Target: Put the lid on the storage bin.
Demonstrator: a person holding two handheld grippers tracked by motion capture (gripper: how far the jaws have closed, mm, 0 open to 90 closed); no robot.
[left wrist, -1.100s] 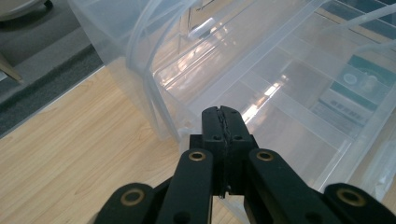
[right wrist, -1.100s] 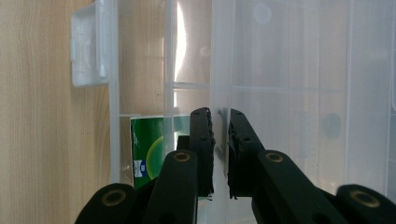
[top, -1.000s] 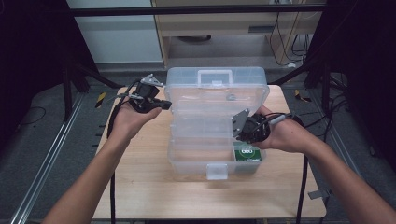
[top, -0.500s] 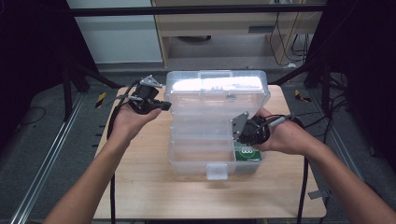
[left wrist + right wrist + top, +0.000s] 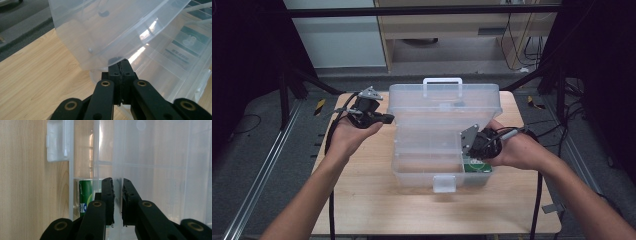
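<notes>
Fingers (image 5: 122,75) of the left gripper (image 5: 384,119) clenched at the clear plastic lid (image 5: 444,102), now raised upright off the translucent storage box (image 5: 427,165); right gripper (image 5: 117,195) slightly parted astride the box wall, green packet (image 5: 86,197) half hidden.

Light fell from overhead, leaving the wooden counter (image 5: 362,200) evenly bright while the room at the far left and right sank into near black. The high view was soft and slightly grainy. White glare streaked the clear plastic box (image 5: 140,35), and its walls looked hazy. The black jaws were sharp in both gripper views.
</notes>
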